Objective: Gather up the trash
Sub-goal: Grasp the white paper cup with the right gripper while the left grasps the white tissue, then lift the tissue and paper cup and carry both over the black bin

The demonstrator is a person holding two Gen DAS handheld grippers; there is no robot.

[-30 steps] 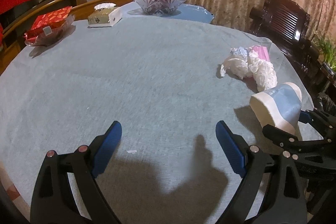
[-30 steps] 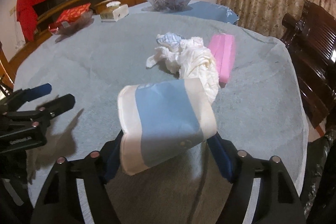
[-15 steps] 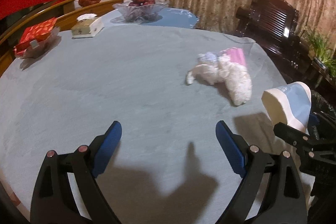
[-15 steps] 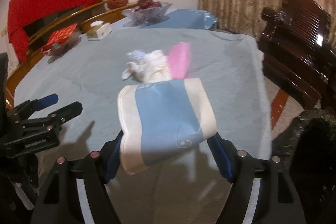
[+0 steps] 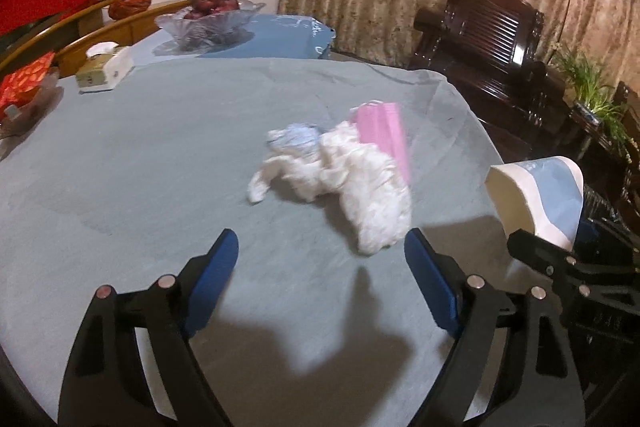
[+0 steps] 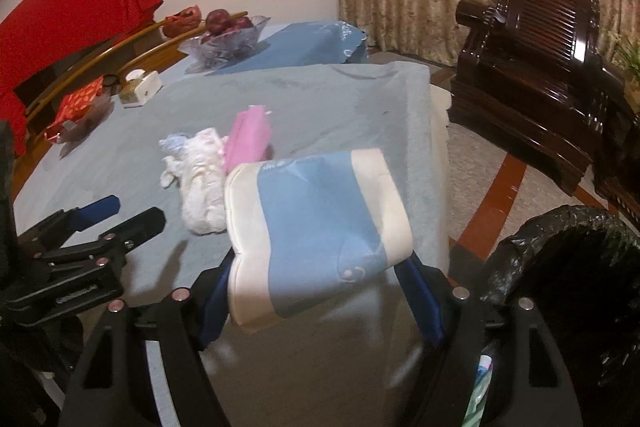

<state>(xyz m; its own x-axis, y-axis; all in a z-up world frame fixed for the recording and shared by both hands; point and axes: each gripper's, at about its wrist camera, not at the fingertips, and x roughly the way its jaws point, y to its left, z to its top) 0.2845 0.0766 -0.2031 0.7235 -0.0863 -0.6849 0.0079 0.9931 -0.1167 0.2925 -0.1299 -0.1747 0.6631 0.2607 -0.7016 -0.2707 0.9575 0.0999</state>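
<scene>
A blue-and-white paper cup [image 6: 316,231] is being gripped between the right gripper [image 6: 320,291] fingers, beside a black-lined bin [image 6: 568,267] shown only in the right view. Apples are being held in the glass bowl [image 5: 210,21]. The left gripper [image 5: 320,275], empty, has just been narrowing; crumpled tissues [image 5: 340,179] on the tabletop [image 5: 140,147] are appearing closer than before.

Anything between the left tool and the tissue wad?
No: only bare grey tablecloth between the left tool and the tissue wad, per the left wrist view.
</scene>
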